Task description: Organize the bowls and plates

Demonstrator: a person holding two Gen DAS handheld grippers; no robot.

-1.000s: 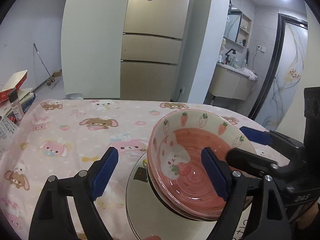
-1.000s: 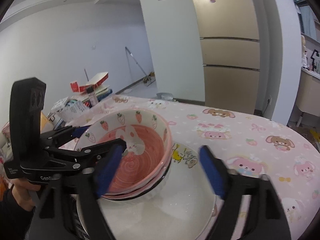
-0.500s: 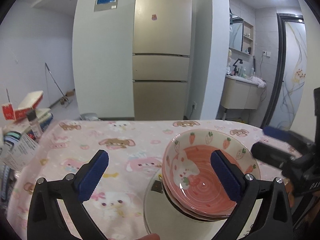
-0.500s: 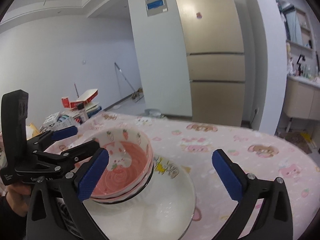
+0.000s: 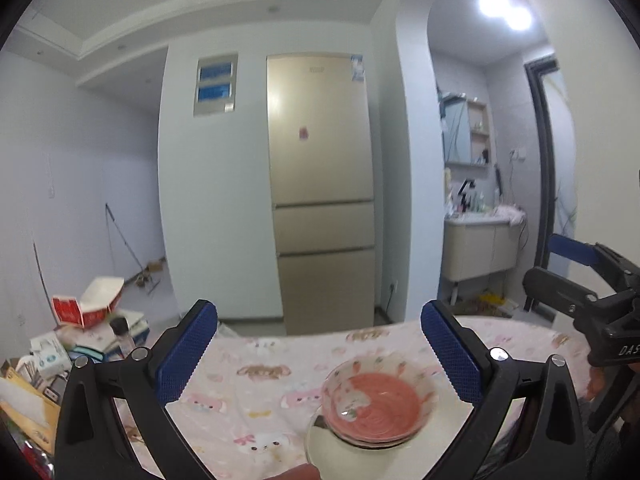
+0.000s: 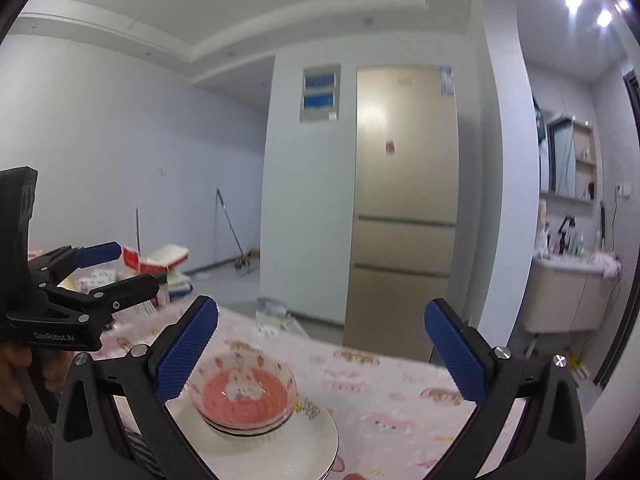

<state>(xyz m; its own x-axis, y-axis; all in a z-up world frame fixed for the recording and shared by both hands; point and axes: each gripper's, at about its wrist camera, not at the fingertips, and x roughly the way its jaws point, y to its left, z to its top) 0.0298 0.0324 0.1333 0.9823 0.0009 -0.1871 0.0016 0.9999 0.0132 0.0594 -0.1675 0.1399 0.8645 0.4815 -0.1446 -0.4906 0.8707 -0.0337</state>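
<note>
Left gripper and right gripper, jaws just opened wide, empty. Right view alone shows the plate whole beneath the bowls, lower left.

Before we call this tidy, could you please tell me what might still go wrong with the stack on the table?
1. The bowls sit off-centre on the plate, toward its far left edge, so a knock could tip or slide them.
2. The plate seems near the table's front edge, so it may get bumped off.
3. Both claws, left and right, are open and empty, so nothing steadies the stack.
</note>
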